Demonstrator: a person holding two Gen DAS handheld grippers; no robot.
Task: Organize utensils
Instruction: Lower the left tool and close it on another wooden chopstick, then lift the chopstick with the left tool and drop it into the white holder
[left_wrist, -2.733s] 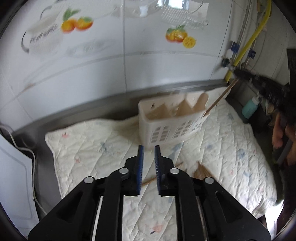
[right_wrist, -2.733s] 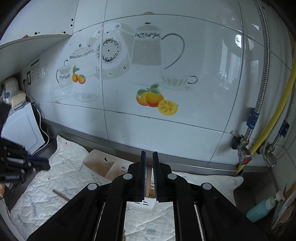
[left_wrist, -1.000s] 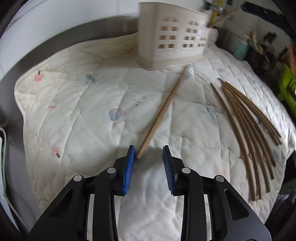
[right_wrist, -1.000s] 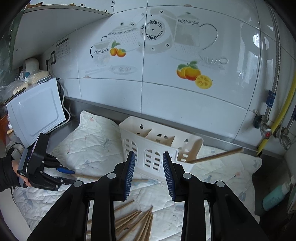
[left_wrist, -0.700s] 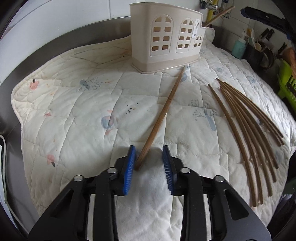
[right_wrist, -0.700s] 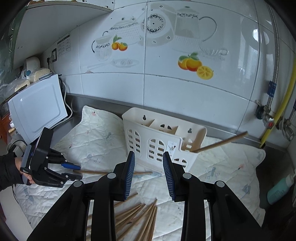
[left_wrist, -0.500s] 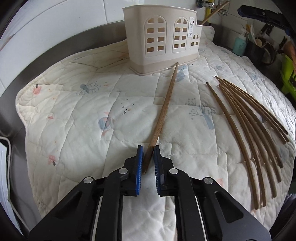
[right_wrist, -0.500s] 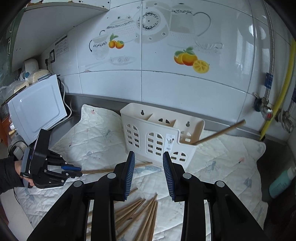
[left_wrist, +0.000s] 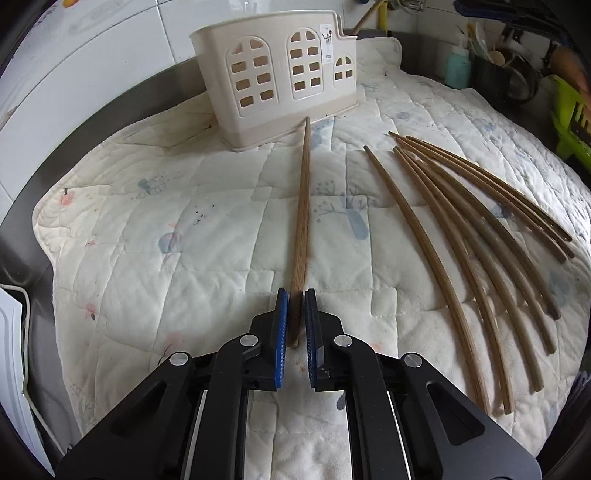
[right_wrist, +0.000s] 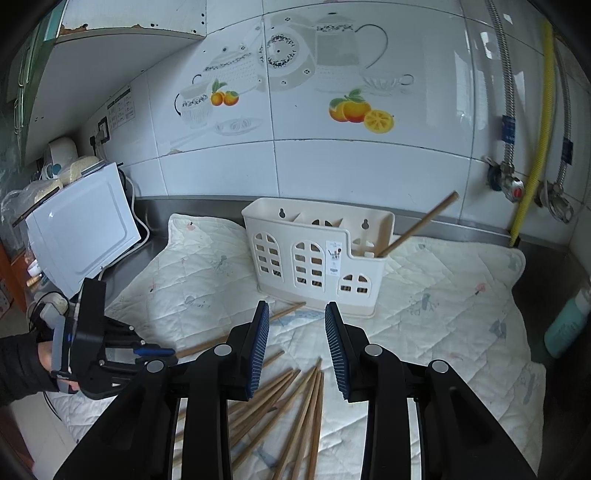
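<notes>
My left gripper (left_wrist: 294, 300) is shut on the near end of a single wooden chopstick (left_wrist: 302, 206) that lies on the quilted mat and points at the cream utensil holder (left_wrist: 280, 85). Several more chopsticks (left_wrist: 472, 229) lie fanned out to the right. In the right wrist view my right gripper (right_wrist: 297, 334) is open and empty above the pile of chopsticks (right_wrist: 295, 413). The holder (right_wrist: 317, 254) stands beyond it with one chopstick (right_wrist: 417, 229) leaning out of its right compartment. The left gripper (right_wrist: 155, 350) shows at the left, holding its chopstick (right_wrist: 236, 332).
The quilted mat (left_wrist: 184, 221) covers a steel counter against a tiled wall. A white appliance (right_wrist: 81, 221) stands at the left. A teal bottle (right_wrist: 565, 325) and pipes (right_wrist: 535, 147) are at the right; a green rack (left_wrist: 572, 118) and pots sit beyond the mat.
My left gripper has lowered to the mat and closed on the near end of the single chopstick. My right gripper has opened and drawn back from the holder, leaving a chopstick in it.
</notes>
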